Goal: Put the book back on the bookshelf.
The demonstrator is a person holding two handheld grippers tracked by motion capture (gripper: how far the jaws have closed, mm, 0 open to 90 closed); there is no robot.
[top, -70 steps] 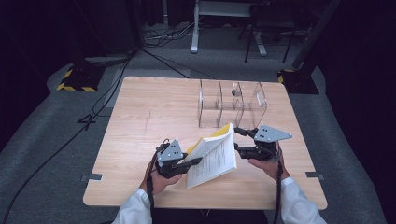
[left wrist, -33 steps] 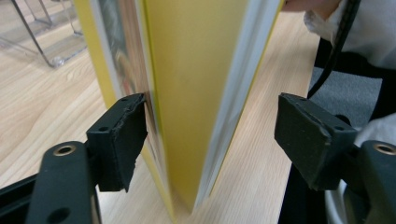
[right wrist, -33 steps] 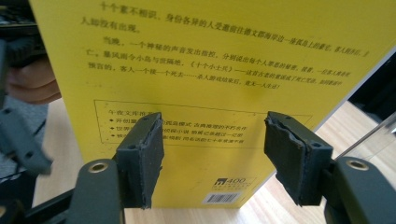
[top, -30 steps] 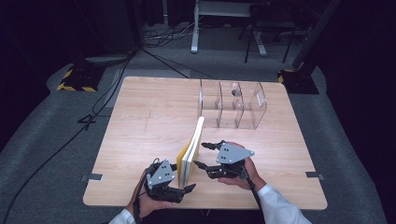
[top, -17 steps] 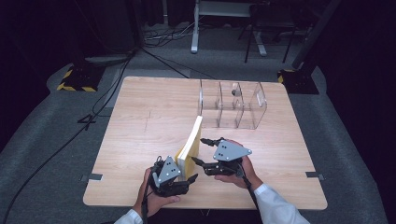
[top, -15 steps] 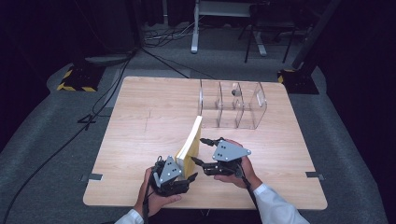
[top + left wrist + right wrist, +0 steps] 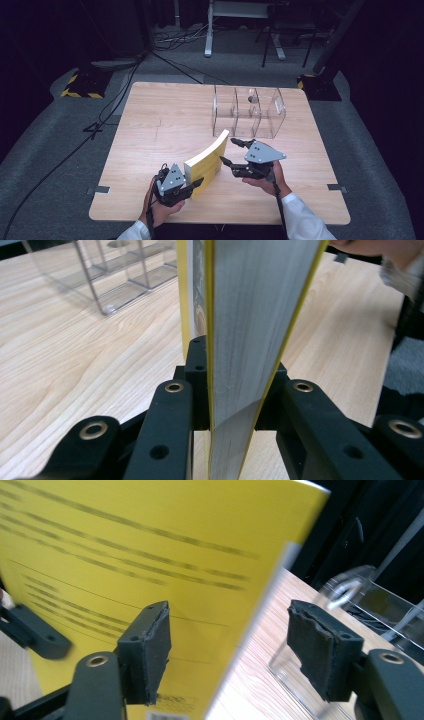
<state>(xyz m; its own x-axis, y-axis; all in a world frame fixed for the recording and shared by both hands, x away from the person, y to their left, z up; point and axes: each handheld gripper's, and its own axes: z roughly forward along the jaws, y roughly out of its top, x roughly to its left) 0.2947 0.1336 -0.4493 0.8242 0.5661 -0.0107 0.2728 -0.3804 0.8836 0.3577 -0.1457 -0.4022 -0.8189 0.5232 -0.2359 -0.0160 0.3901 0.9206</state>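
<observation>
- While the left gripper (image 7: pixel 196 185) sits near the front edge of the light wooden table (image 7: pixel 160 125), its two black jaws are closed on the lower end of a thick yellow-covered paperback book (image 7: pixel 207 162).
- From the left gripper view, the book (image 7: pixel 250 330) stands on edge between the jaws, its grey-white block of pages facing the camera and a thin yellow cover line down each side.
- As the high view shows, the book rises tilted from the left gripper, its far corner pointing toward the middle of the table and ending just short of the clear plastic divided box (image 7: pixel 250 112).
- That clear box stands on the far right part of the table, with upright transparent partitions; a small dark thing lies in one far compartment, too small to tell.
- Held in the person's right hand (image 7: pixel 267 180), the right gripper (image 7: pixel 227 152) is just beside the book on its right, its jaws spread wide and gripping nothing.
- Seen from the right gripper view, the yellow cover with blurred dark lines of print (image 7: pixel 125 565) lies close behind the left pad (image 7: pixel 150 650); whether the pad touches it I cannot tell, and the other pad stands off over bare wood.
- White sleeves (image 7: pixel 305 222) come in from the bottom edge.
- Around the table is grey carpet (image 7: pixel 45 150) with black cables.
</observation>
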